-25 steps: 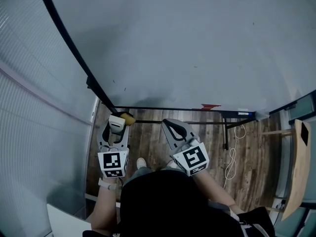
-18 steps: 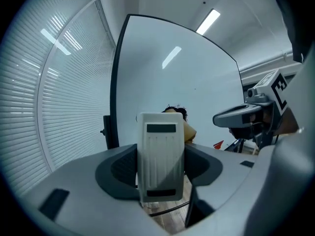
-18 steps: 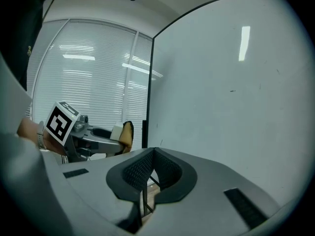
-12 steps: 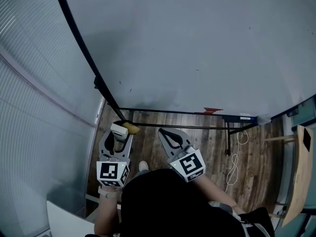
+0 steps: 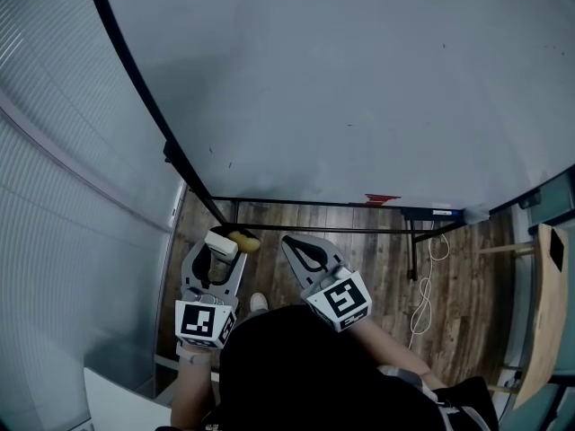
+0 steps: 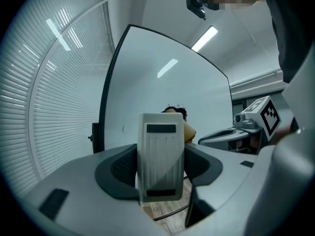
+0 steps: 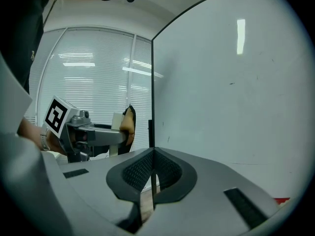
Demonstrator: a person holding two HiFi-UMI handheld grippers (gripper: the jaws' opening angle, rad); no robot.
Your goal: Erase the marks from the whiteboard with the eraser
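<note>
A large whiteboard [image 5: 341, 88] fills the head view, with a few tiny dark specks on it; a small mark [image 5: 228, 163] sits near its lower left. My left gripper [image 5: 216, 245] is shut on the eraser [image 5: 226, 241], a white plastic body with a tan felt pad, held below the board's bottom left corner. In the left gripper view the eraser [image 6: 161, 154] stands upright between the jaws, its felt side toward the whiteboard [image 6: 167, 82]. My right gripper [image 5: 296, 245] is shut and empty, beside the left one. In the right gripper view the whiteboard [image 7: 236, 92] is at the right.
The black frame [image 5: 135, 88] edges the board's left side and a stand bar [image 5: 323, 203] runs under it. Window blinds [image 5: 63, 196] lie at the left. A white cable [image 5: 424, 285] lies on the wood floor, and a wooden panel [image 5: 544, 303] stands at the right.
Both grippers have drawn back down and away from the board's lower edge. The eraser stays held in the left gripper.
</note>
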